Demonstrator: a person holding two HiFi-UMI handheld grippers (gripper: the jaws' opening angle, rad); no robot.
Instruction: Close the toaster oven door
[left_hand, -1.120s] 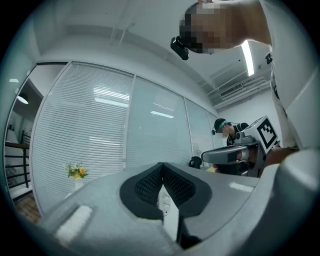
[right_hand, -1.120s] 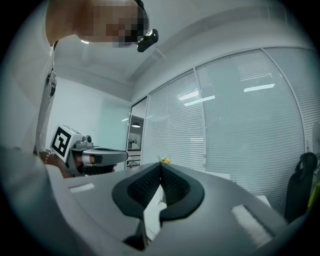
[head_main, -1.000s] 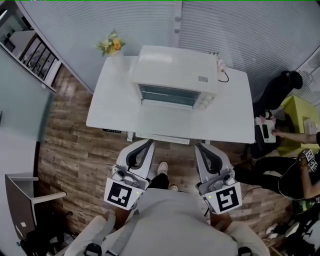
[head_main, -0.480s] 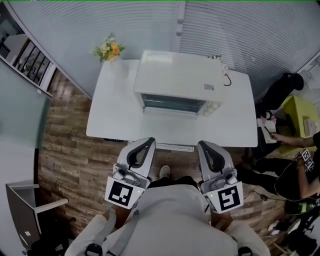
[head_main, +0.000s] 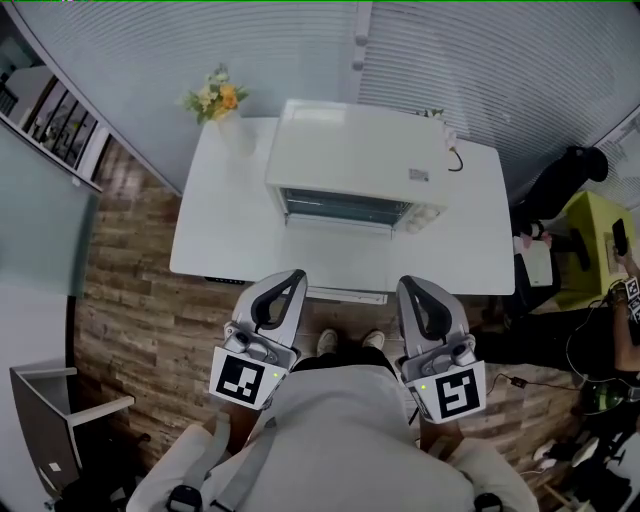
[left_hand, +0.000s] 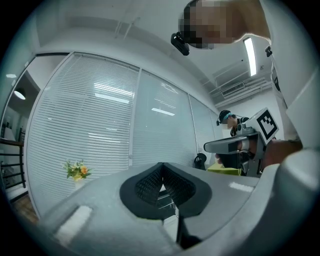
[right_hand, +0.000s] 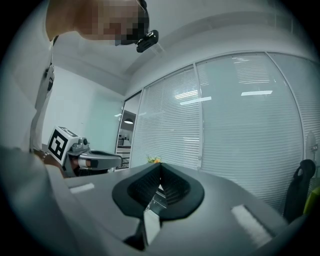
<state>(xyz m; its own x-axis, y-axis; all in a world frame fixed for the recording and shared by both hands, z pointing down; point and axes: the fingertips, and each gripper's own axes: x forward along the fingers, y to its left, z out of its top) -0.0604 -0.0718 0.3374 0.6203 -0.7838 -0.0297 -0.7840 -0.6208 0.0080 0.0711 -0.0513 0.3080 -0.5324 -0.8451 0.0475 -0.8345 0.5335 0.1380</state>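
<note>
White table bears a toaster oven; door position unclear.

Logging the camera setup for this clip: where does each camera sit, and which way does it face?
Head view: on the person's head, looking steeply down at the toaster oven on the table; torso, left tongs and right tongs show.
Left gripper view: rides the left tongs, looking forward along its closed jaws toward the blinds; right tongs show at right.
Right gripper view: rides the right tongs, facing likewise, jaws closed; left tongs show at left.
Shared: both gripper views catch the flowers.
</note>
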